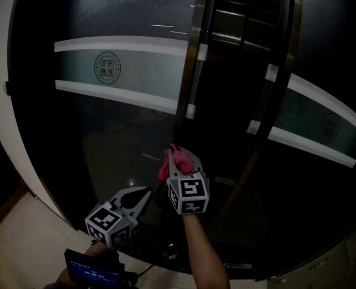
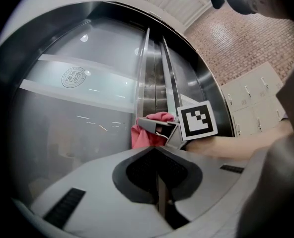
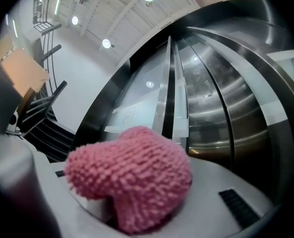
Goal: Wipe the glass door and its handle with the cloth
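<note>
Cloth (image 1: 177, 160), pink, is pinched in the right gripper (image 1: 179, 168) at the glass door (image 1: 124, 125), below the handle (image 1: 194, 80). Left gripper view: the left gripper (image 2: 158, 152) is closed and empty. Right gripper view: the cloth bulges between the jaws. Wiping looks underway; next, stroke upward onto the handle.

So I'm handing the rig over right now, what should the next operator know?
Left gripper: shut, empty, hangs low in front of the glass, beside the right one.
Right gripper: shut on the cloth, which bunches out past the jaws.
The cloth is up by the door near its edge, below the handle. I can't tell whether it touches the glass.
Done: cloth picked up and brought to the door. No wiped patch shows, so I can't tell how much is clean.
Left: probably most of the glass, and the handle above.
</note>
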{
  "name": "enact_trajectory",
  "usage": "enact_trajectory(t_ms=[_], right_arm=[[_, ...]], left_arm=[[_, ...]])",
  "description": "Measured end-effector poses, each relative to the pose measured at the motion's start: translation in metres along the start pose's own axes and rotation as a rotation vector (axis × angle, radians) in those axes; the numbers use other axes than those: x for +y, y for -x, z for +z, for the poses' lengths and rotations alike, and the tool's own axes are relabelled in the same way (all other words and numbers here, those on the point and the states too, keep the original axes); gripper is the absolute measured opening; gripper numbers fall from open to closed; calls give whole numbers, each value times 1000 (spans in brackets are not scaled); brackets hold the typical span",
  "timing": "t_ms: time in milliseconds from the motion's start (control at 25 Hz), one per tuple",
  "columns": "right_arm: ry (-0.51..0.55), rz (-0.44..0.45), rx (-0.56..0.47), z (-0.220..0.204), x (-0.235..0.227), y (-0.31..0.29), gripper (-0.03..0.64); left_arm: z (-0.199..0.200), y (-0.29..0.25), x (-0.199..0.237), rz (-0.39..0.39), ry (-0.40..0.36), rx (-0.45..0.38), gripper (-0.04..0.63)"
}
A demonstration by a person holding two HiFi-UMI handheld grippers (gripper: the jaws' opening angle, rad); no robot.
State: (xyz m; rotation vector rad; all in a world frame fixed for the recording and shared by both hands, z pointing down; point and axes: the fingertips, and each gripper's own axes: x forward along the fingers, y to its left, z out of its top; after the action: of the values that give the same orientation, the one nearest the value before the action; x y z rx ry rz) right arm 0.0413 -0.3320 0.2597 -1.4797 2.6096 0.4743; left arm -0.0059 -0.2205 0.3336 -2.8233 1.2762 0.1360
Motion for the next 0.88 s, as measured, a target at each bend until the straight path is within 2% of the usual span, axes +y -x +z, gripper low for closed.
enact_trajectory(t_ms=[200,320,440,600,880], right_arm=[[35,-3,4,6,3,9,51],[58,-22,-72,21,13,50,51],[34,-39,-131,23,29,110,51],[4,-83,-84,-3,45,166,51],[-22,-124,-27,-24,51,200,51]], left_arm=[[0,1,-4,-14,-9,-2,14],[1,7,-11,-17,-11,4,14],[-8,14,-13,-8,-43,0,14],[-31,15,-26,-27,-34,10,14],[-56,5,-60,-89,-36,48,14]])
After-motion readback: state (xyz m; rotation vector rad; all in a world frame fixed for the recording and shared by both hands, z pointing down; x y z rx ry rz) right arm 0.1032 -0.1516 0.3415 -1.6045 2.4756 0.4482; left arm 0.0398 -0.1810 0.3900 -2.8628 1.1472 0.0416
